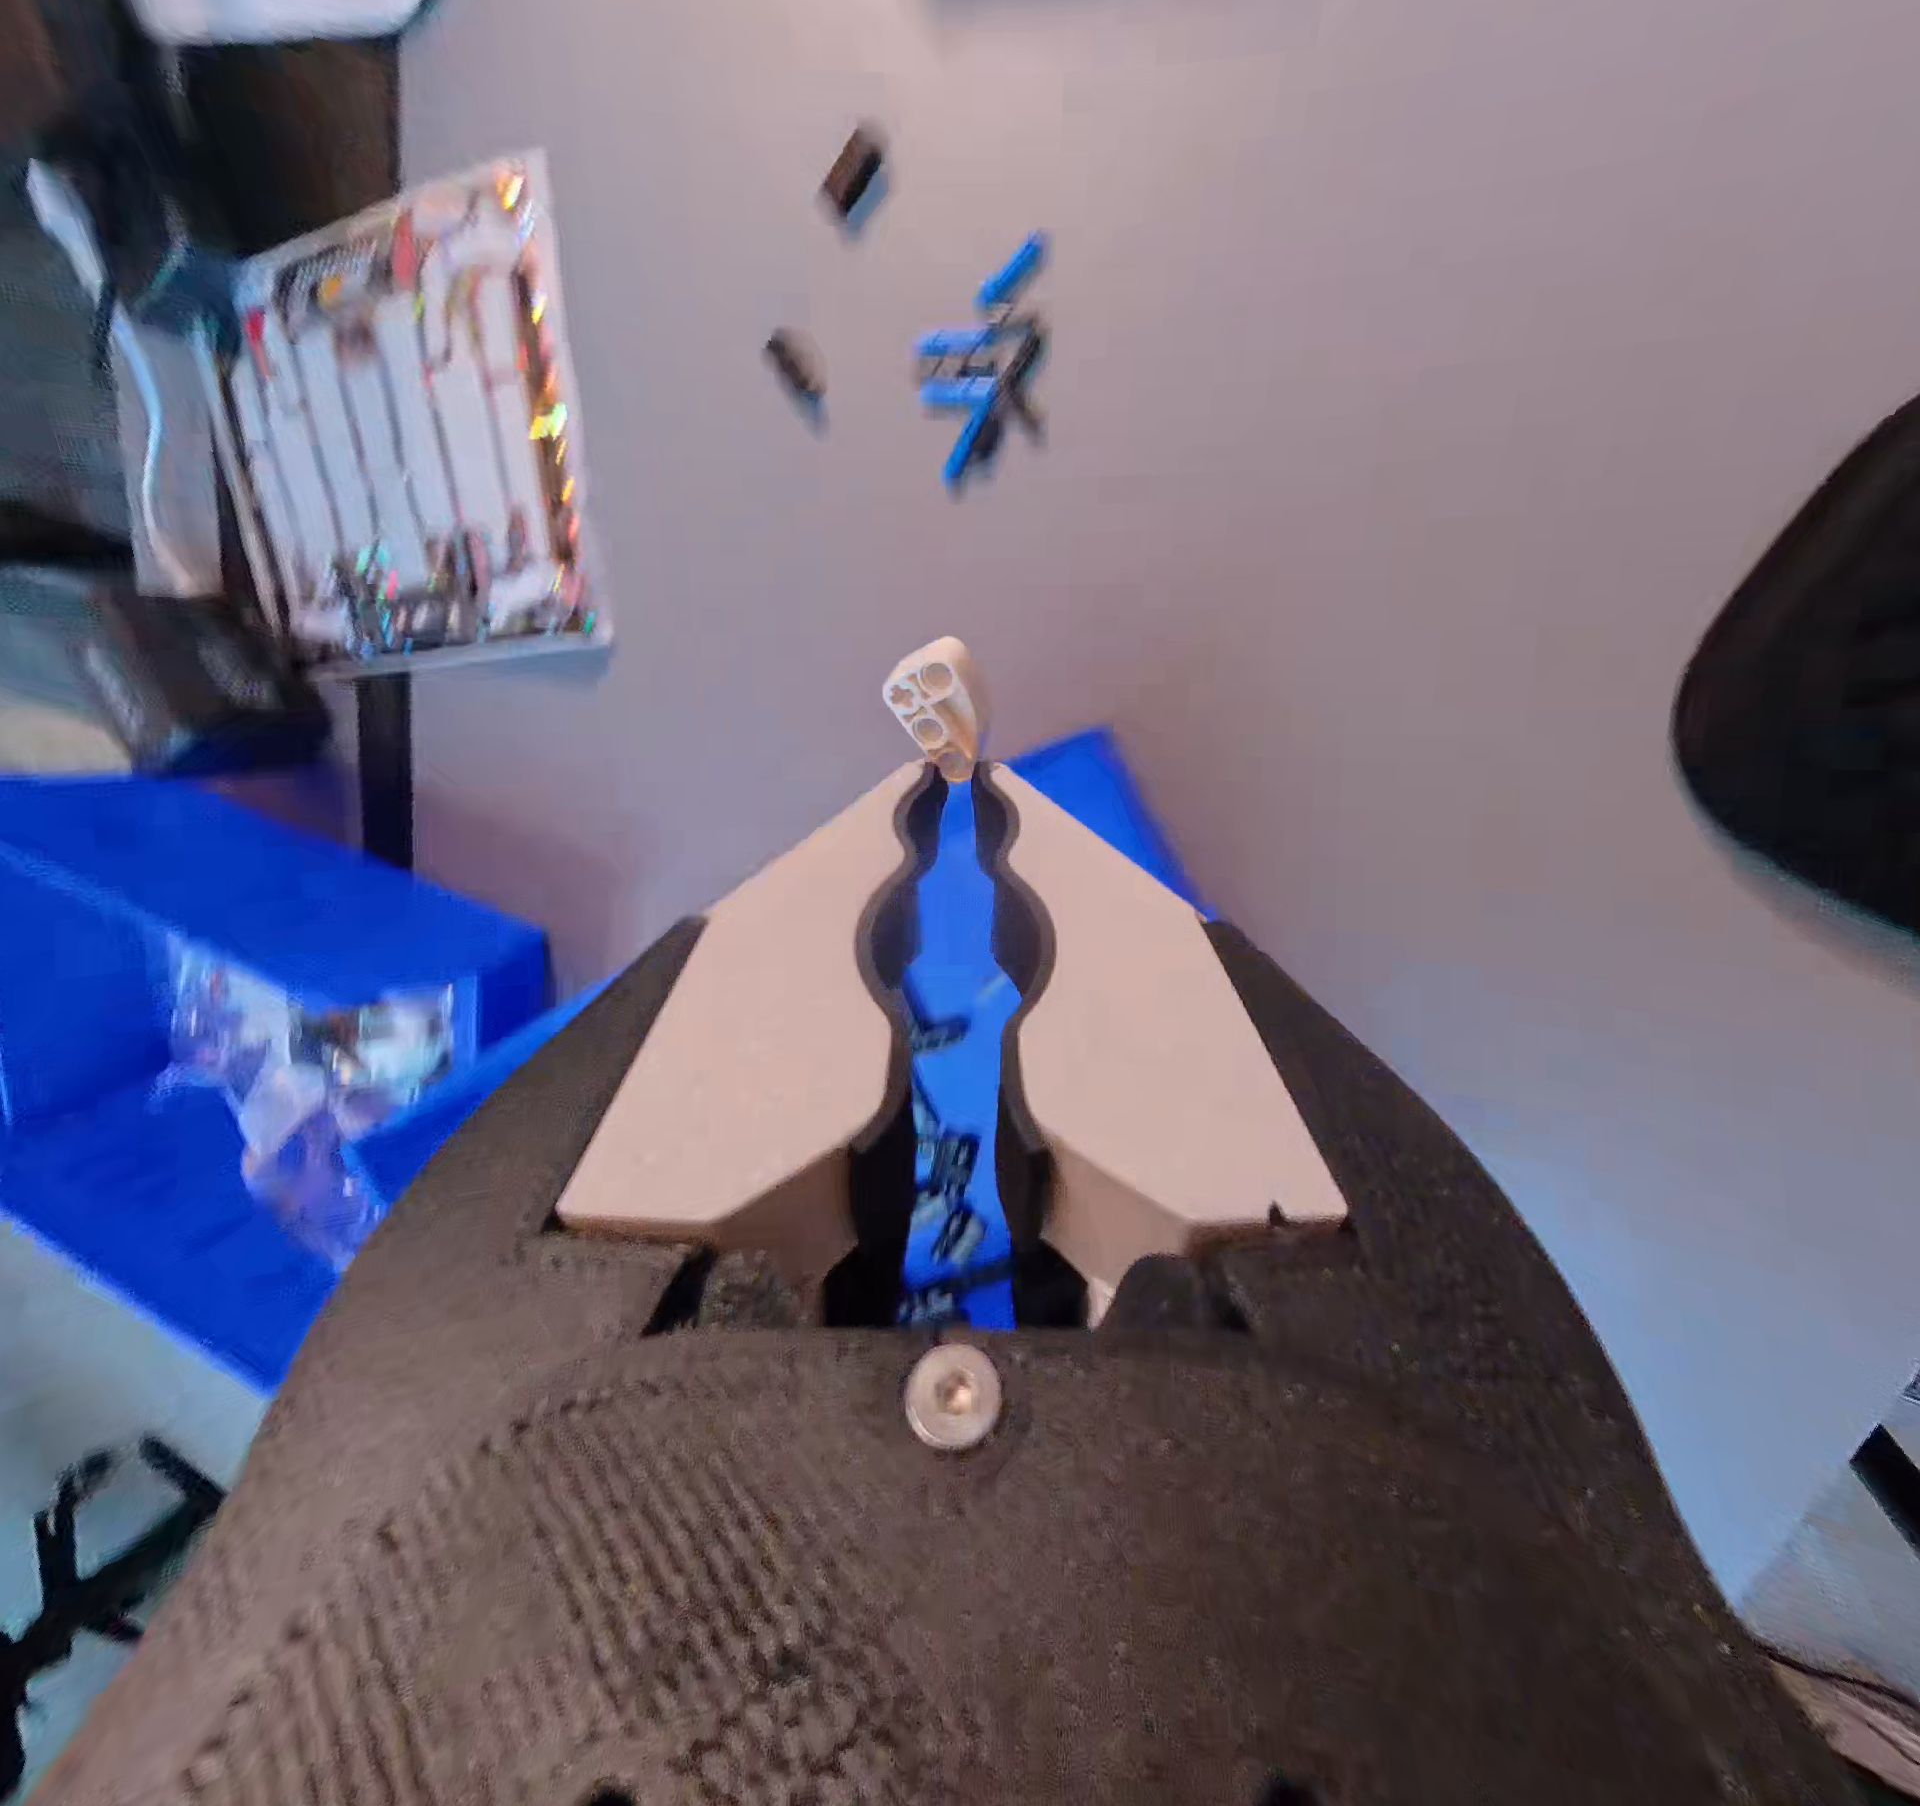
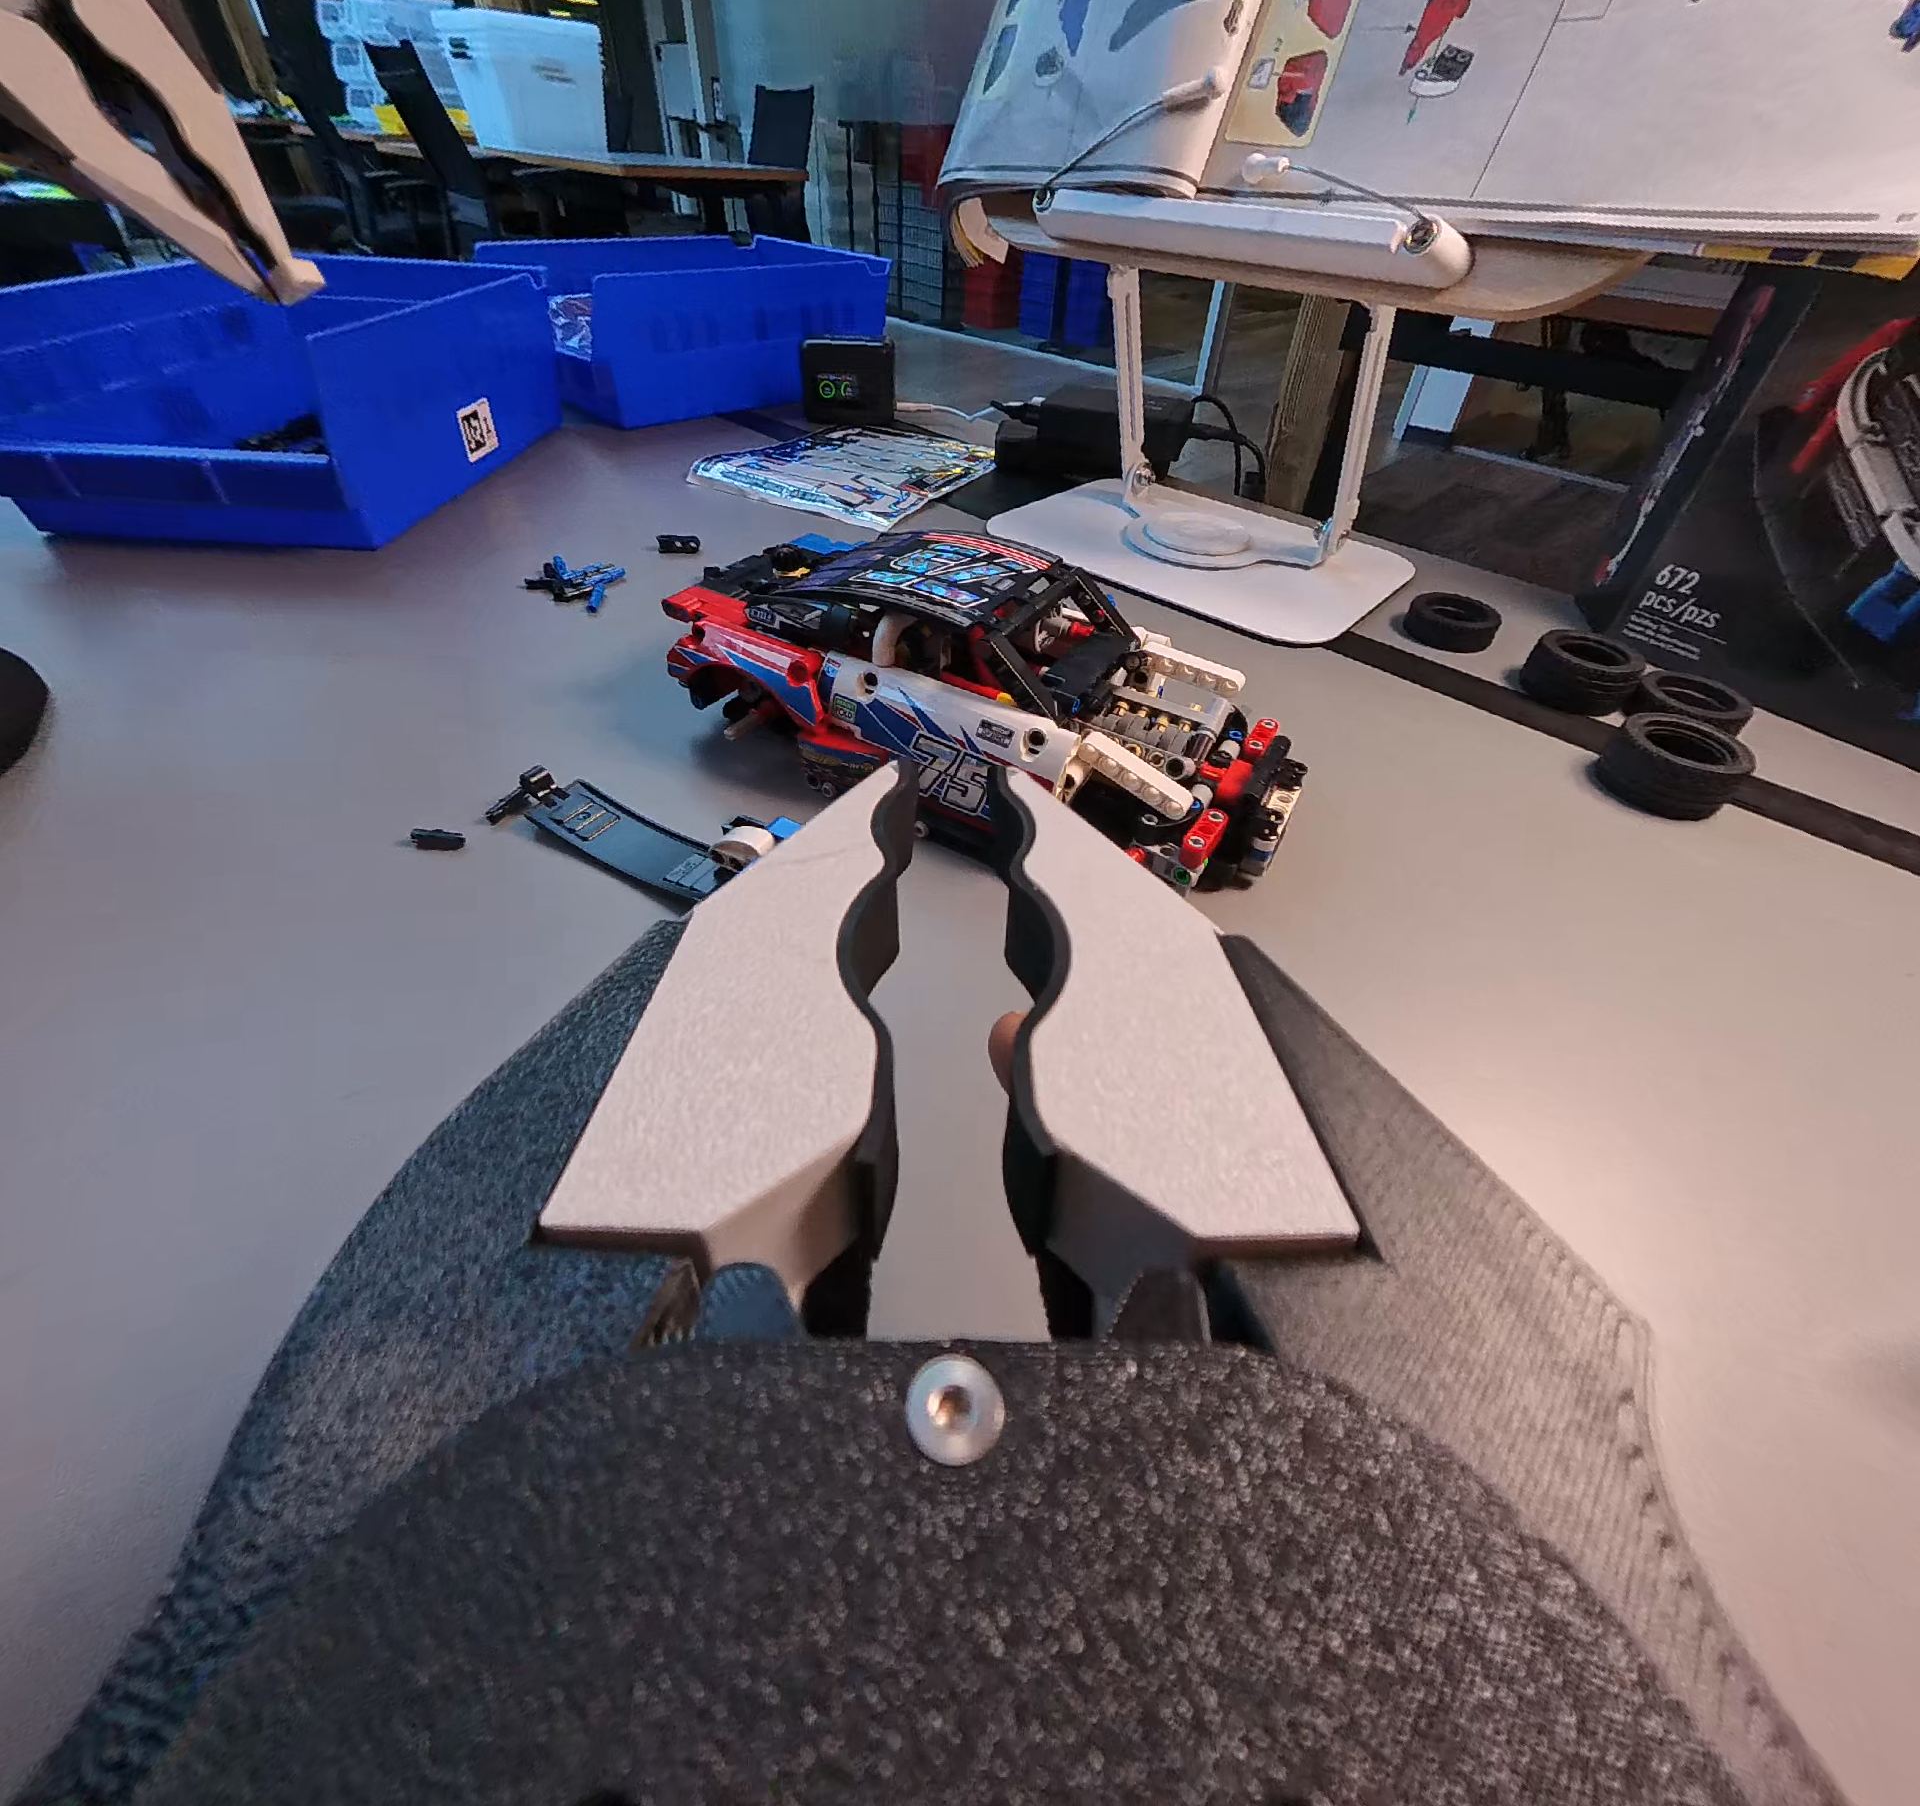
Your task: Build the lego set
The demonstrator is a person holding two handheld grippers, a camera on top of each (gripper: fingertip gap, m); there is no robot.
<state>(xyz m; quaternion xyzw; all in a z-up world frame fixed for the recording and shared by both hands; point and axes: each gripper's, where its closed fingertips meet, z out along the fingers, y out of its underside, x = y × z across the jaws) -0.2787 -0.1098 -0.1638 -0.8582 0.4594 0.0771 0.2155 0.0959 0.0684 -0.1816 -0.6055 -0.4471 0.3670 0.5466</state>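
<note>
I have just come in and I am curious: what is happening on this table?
A person is building a Lego race car with two handheld claws. The left claw pinches a small white piece at its tips, above a blue bin. The right claw is open and empty, pointing at the partly built car. Four loose tyres lie nearby.

White book stand (image 2: 1226,551) on grey table (image 2: 312,925) — small black device (image 2: 847,380), black power adapter (image 2: 1091,426) behind.

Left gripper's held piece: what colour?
White, a small holed Technic connector pinched at the left gripper tips; left wrist view.
</note>
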